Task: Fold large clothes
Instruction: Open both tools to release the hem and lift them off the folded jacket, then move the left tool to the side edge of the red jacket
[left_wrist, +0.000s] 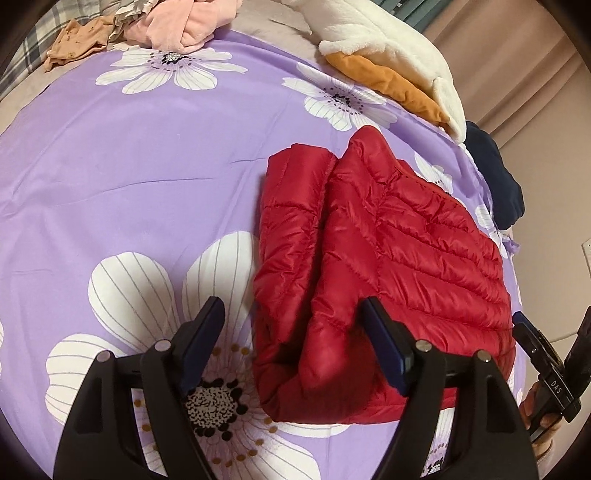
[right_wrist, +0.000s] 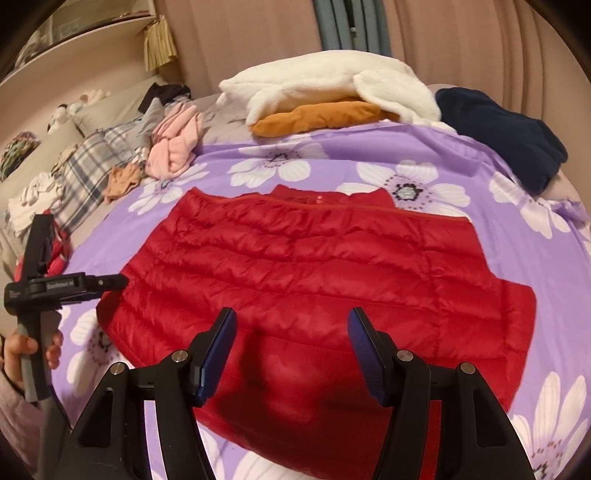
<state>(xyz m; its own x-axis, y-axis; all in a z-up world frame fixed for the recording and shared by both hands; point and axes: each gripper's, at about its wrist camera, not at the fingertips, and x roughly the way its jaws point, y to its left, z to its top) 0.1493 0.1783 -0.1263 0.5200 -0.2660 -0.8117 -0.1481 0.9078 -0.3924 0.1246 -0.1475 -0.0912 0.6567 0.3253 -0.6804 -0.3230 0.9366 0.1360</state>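
**Red puffer jacket, partly folded**

Red puffer jacket (right_wrist: 295, 280) lies flat mid-bedspread (left_wrist: 110, 166). My left gripper (left_wrist: 291, 350) and right gripper (right_wrist: 288, 347) both gape, empty. I'd pinch the near hem corners together, lifting evenly to keep layers aligned.

Dim warm light, fisheye-warped edges

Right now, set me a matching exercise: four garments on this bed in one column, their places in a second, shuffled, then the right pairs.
Things:
1. red quilted puffer jacket
2. white fluffy fleece garment
3. navy blue fleece garment
4. crumpled pink garment

Places:
A. at the bed's far right edge
B. far left, beside a plaid cloth
C. folded on the purple floral sheet, in front of both grippers
D. draped over an orange garment

Pairs: 1-C, 2-D, 3-A, 4-B
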